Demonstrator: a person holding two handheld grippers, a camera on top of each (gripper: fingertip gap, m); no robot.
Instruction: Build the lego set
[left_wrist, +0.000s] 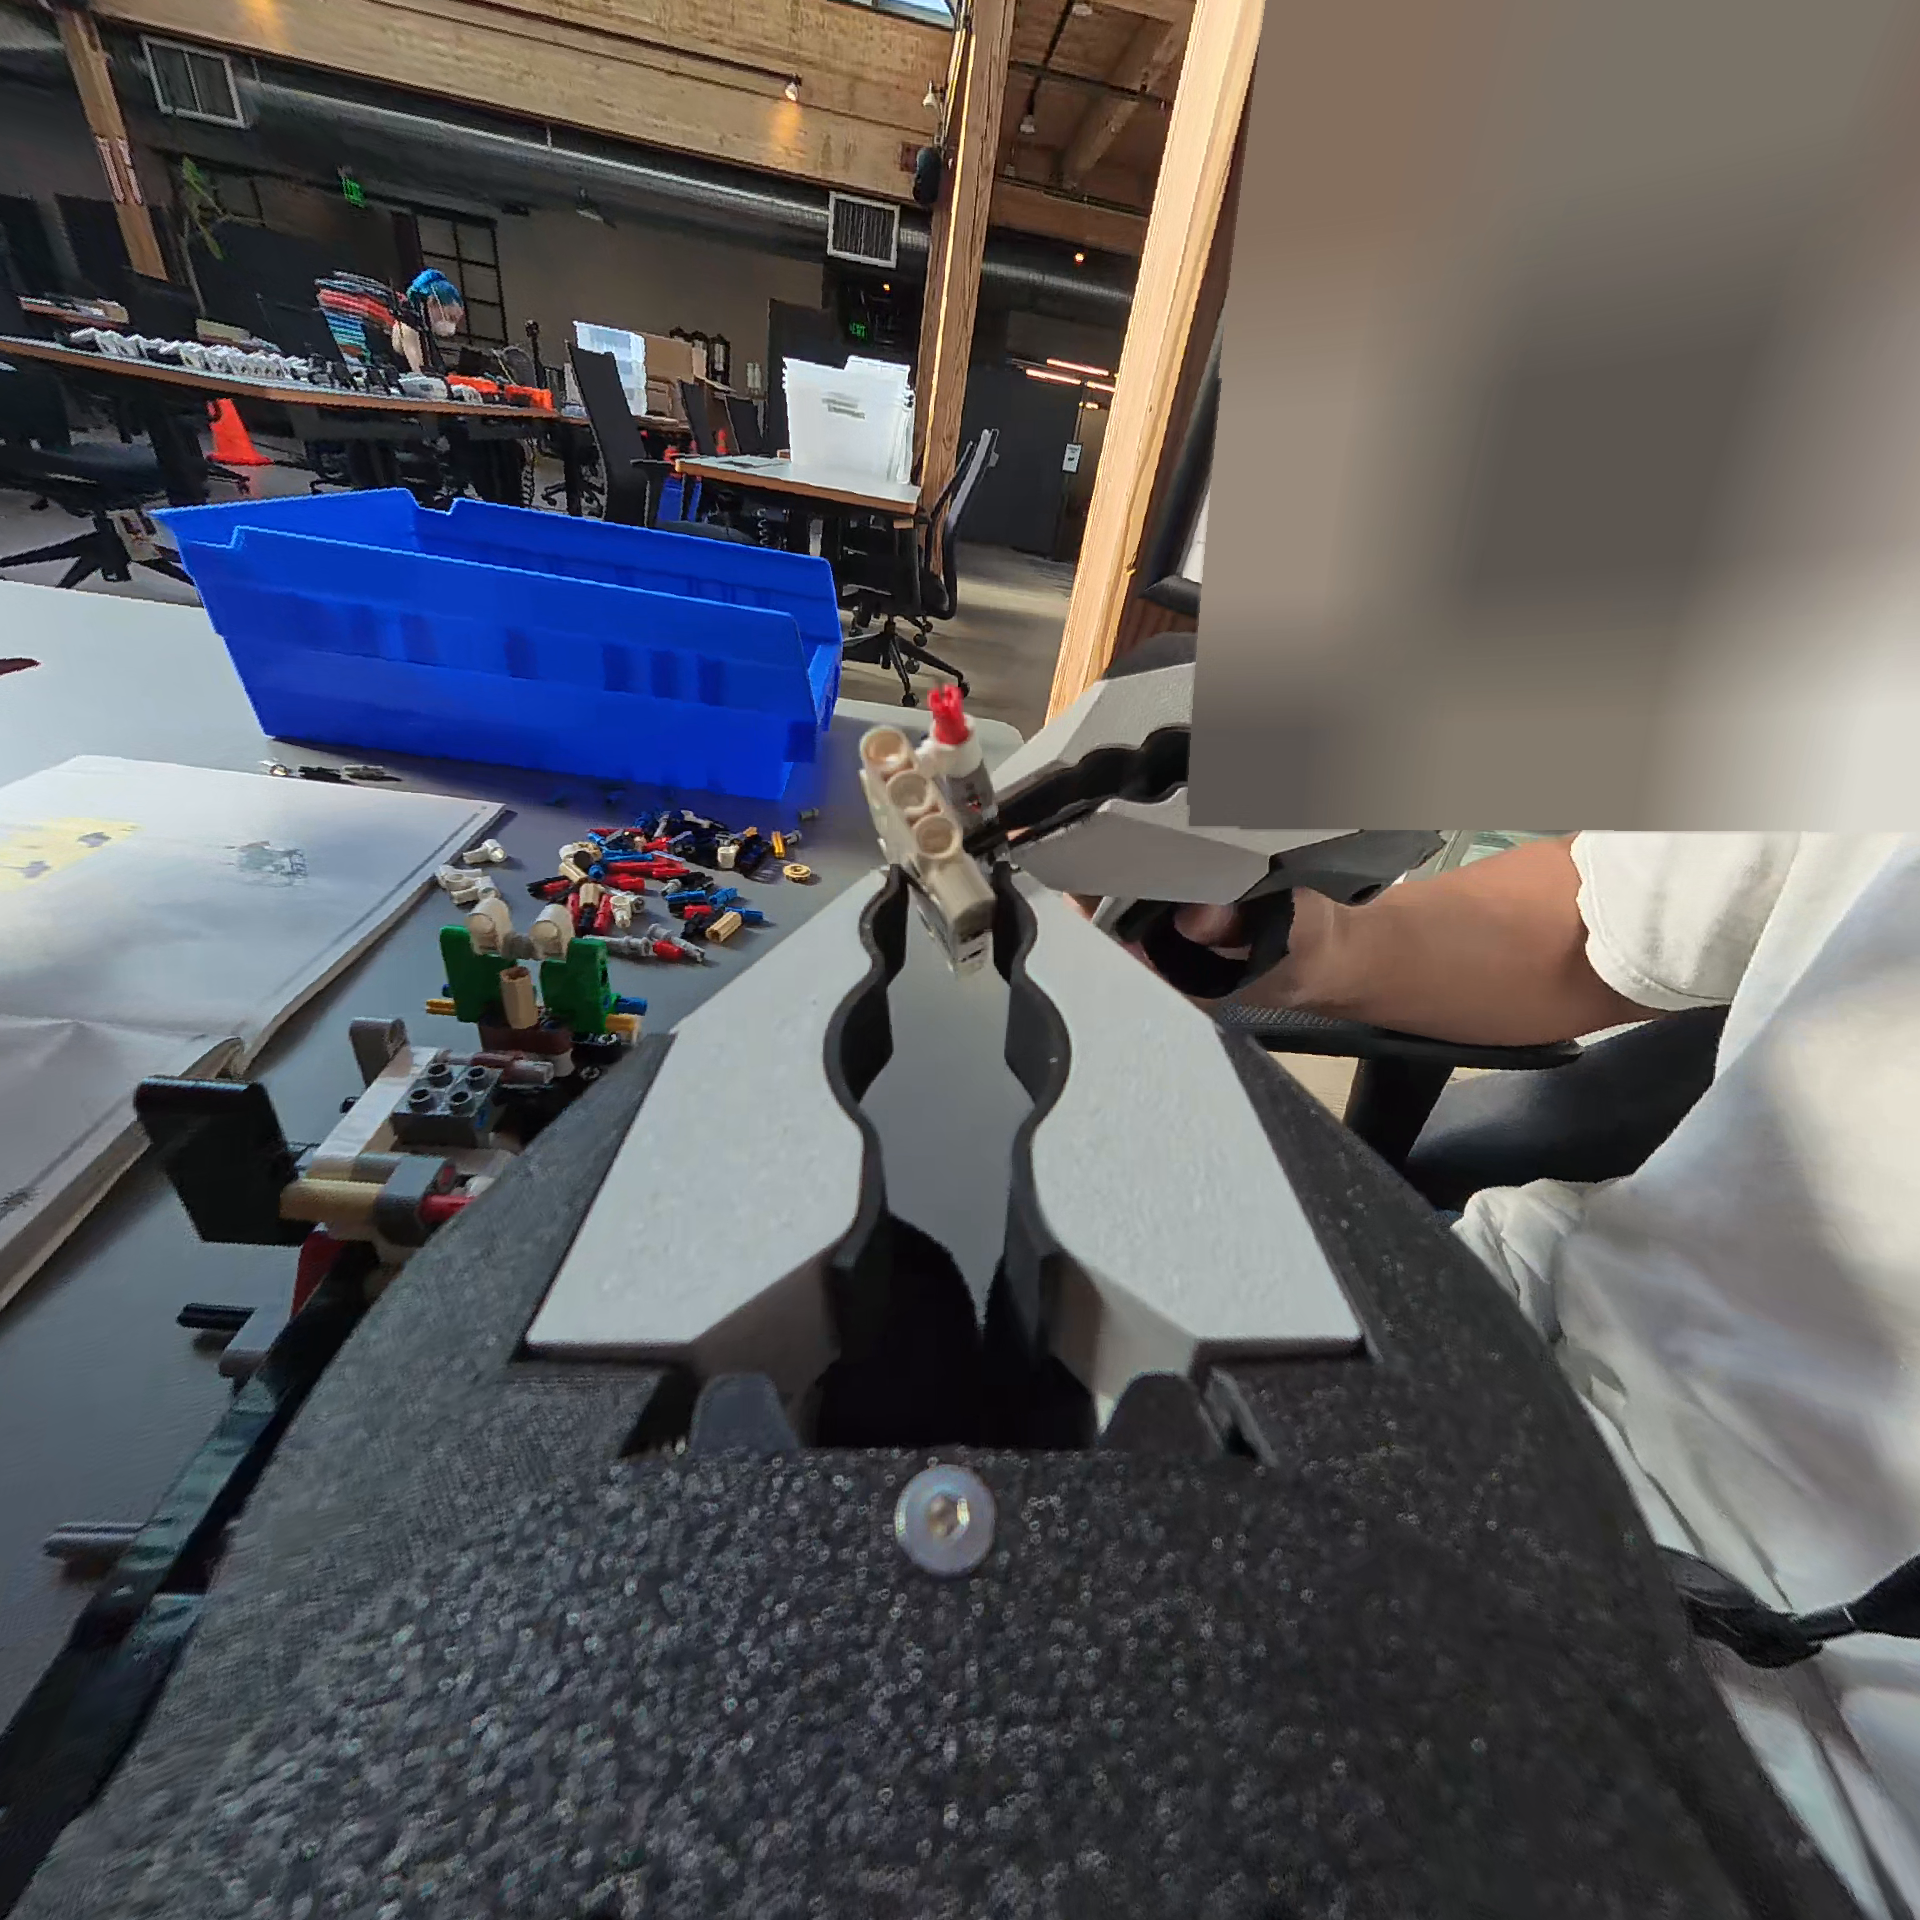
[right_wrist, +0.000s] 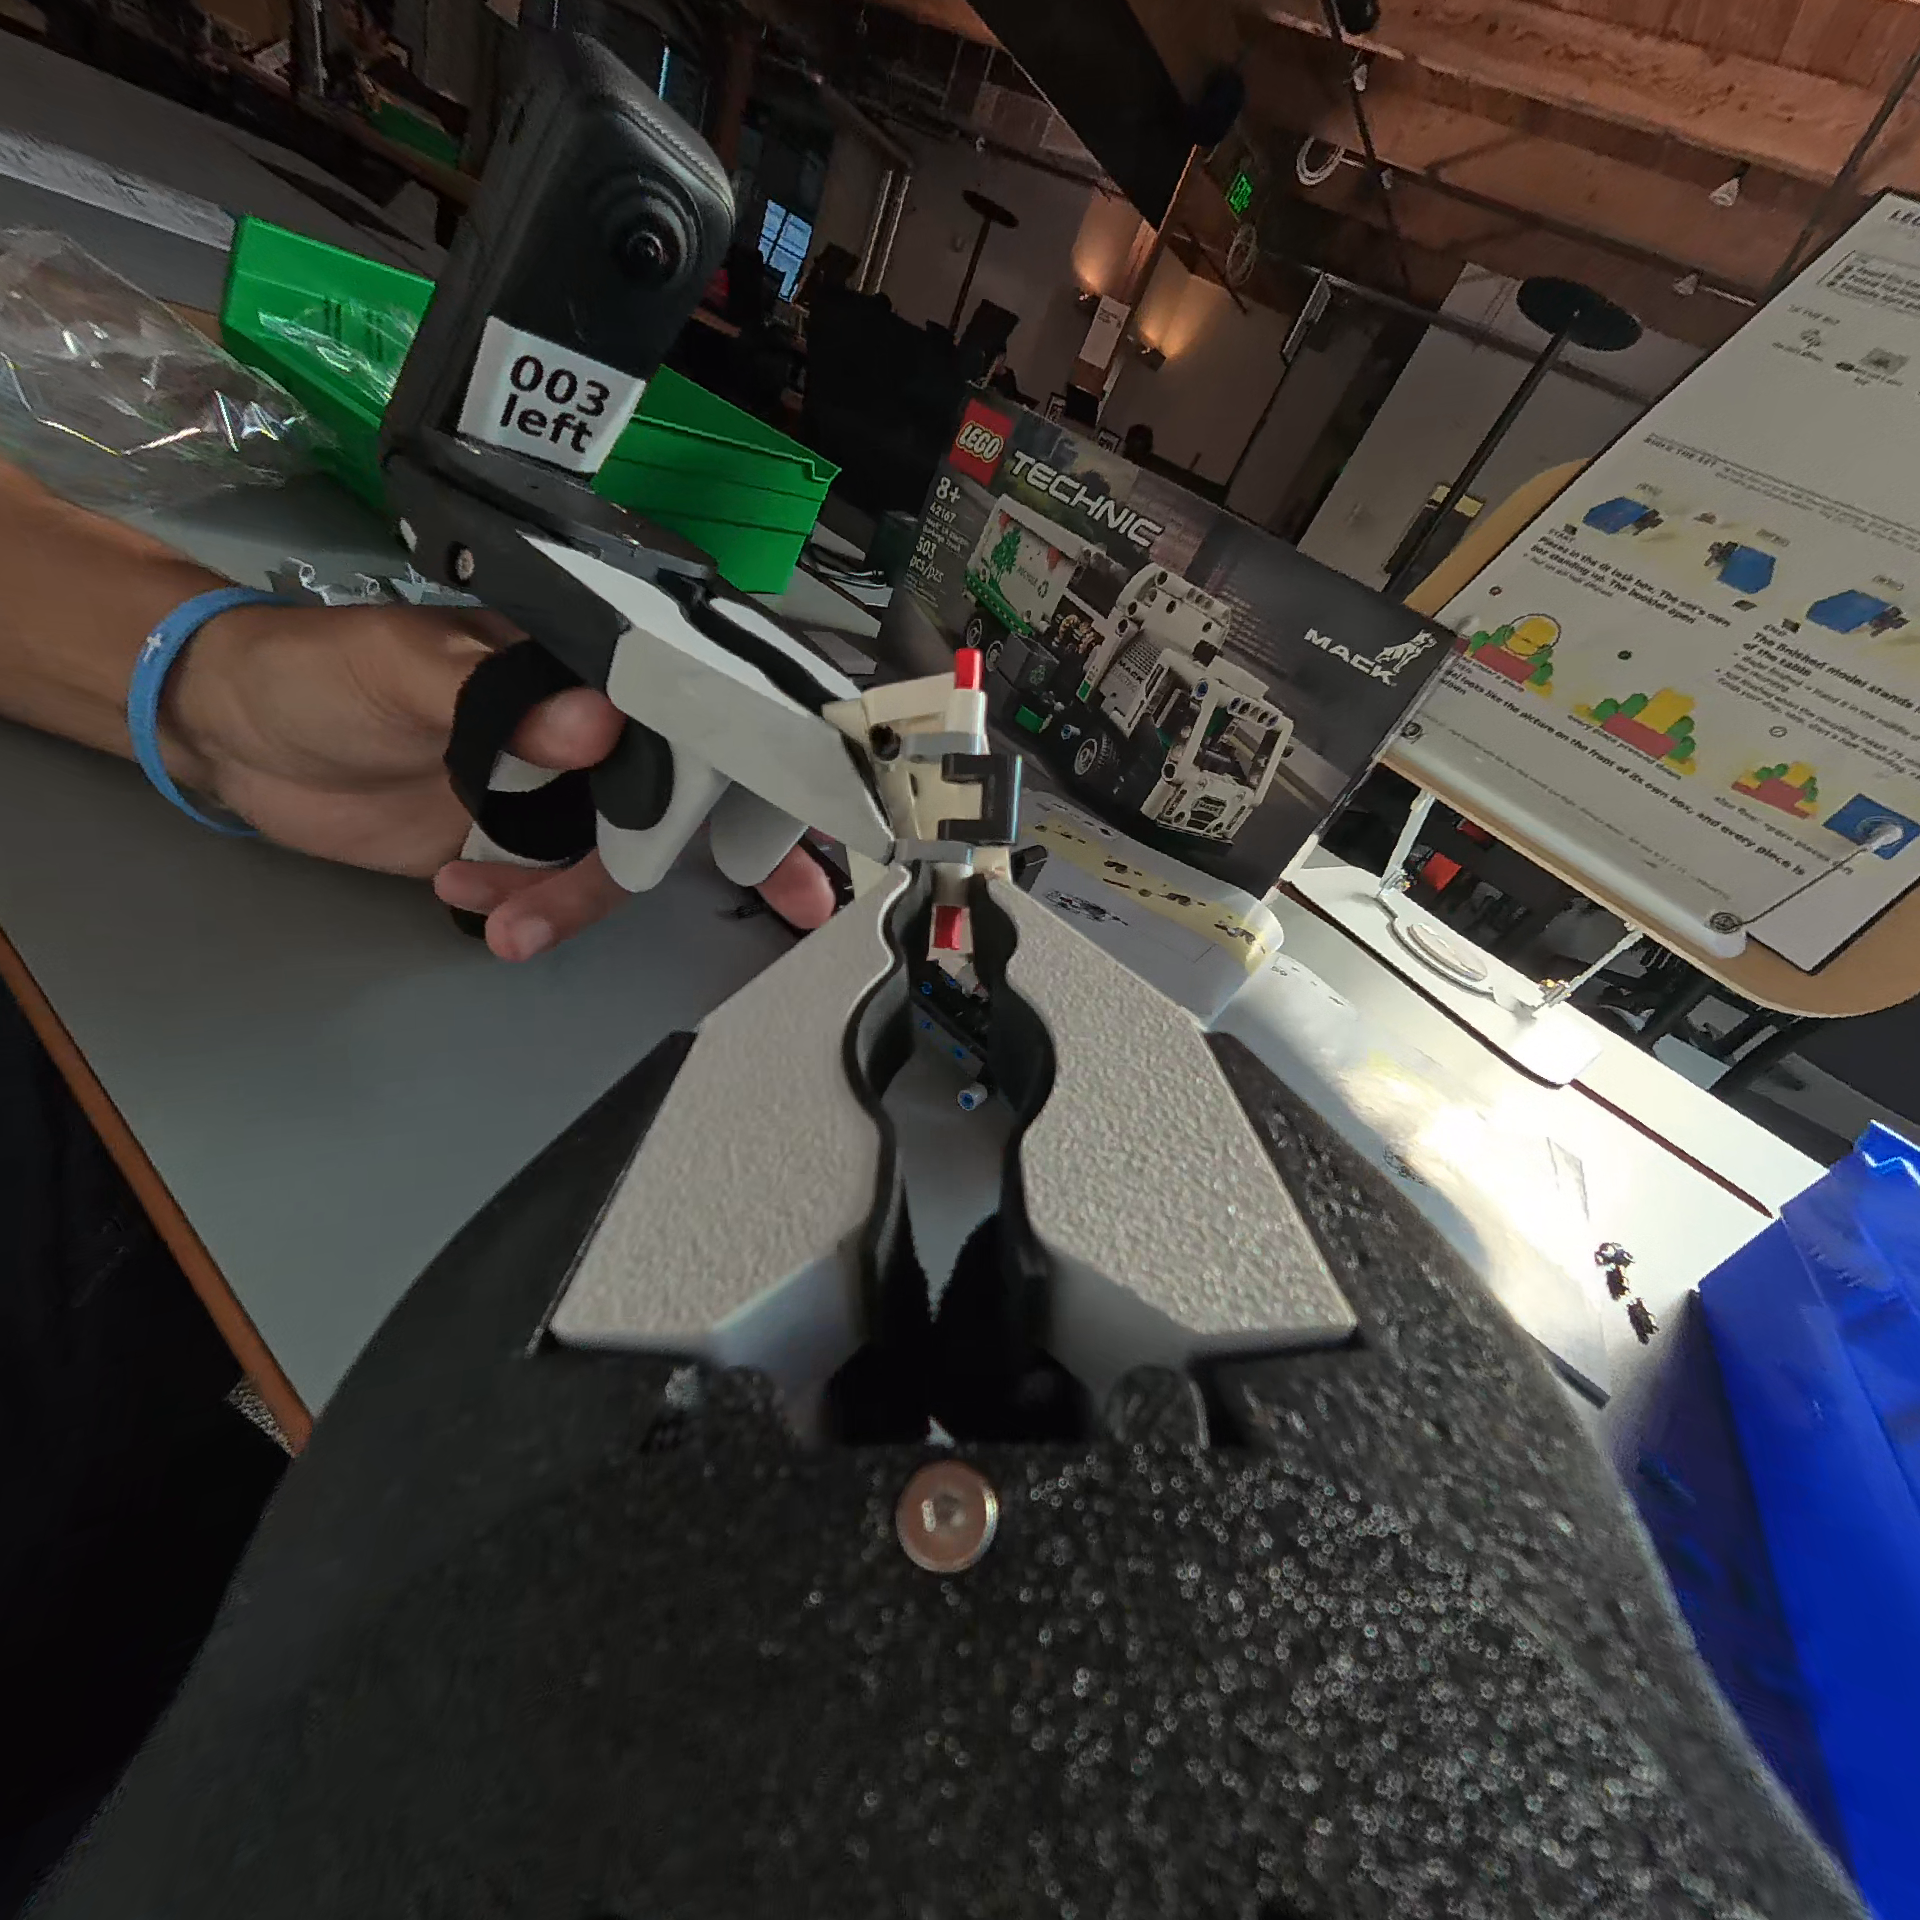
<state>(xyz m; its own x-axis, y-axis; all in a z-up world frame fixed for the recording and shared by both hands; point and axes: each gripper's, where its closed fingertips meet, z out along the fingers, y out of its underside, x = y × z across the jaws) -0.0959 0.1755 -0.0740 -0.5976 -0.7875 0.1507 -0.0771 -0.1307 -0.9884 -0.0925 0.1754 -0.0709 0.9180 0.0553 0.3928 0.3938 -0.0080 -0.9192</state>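
Observation:
A small tan and white brick assembly (left_wrist: 925, 831) with a red pin on top and a black clip (right_wrist: 987, 795) is held in the air between both grippers. My left gripper (left_wrist: 943, 902) is shut on its lower tan beam; it also shows in the right wrist view (right_wrist: 868, 790), coming in from the left. My right gripper (right_wrist: 951, 904) is shut on the bottom of the same assembly (right_wrist: 925, 727), near a red piece. In the left wrist view the right gripper (left_wrist: 987, 821) comes in from the right, pinching the assembly's side.
On the grey table (left_wrist: 125, 665) lie a blue bin (left_wrist: 499, 634), a pile of loose small pins (left_wrist: 655, 873), a green partial build (left_wrist: 520, 977), another sub-build (left_wrist: 395, 1143) and an open booklet (left_wrist: 208, 914). The set's box (right_wrist: 1143, 644), green bins (right_wrist: 686, 468) and a tilted instruction board (right_wrist: 1714, 582) stand behind. My two grippers' fingertips are within a few centimetres of each other.

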